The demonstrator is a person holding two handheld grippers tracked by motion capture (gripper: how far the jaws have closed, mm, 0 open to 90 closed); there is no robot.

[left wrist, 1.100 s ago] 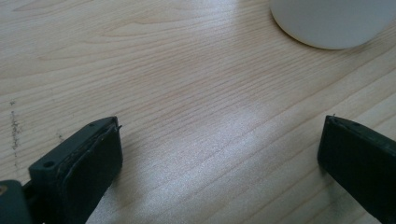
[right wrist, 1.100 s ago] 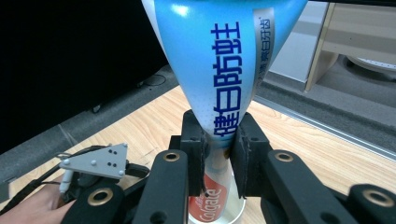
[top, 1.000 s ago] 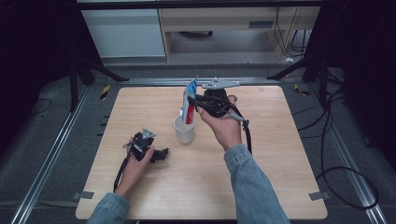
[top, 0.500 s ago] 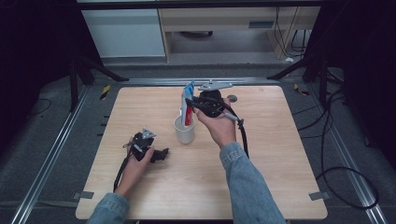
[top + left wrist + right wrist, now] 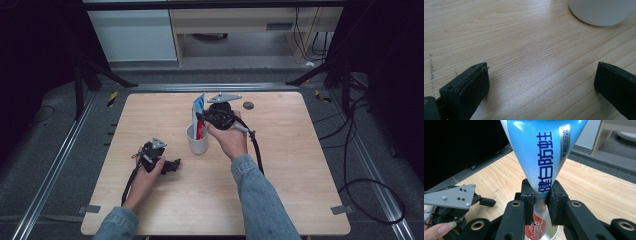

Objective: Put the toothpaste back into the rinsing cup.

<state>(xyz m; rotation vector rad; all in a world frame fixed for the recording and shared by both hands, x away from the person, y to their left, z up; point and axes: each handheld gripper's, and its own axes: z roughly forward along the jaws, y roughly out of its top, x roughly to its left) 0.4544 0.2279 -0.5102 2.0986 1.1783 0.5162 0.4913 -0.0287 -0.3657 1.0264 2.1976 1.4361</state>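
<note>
The right gripper (image 5: 541,202) clamps the toothpaste tube (image 5: 541,152), its cap end inside the white cup (image 5: 198,145); release remains; the left gripper (image 5: 541,82) rests wide open, empty, beside the cup.

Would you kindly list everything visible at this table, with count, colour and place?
toothpaste tube: one, blue and white with a red end, upright, lower end in the cup, clamped by the right gripper.
cup: one, white, table centre.
table: one, light wood.
small disc: one, grey, far edge of the table, right of centre.
cabinets: pale, behind the table.
left gripper: one, black, jaws open, resting on the table left of the cup.
right gripper: one, black, shut on the tube.
</note>
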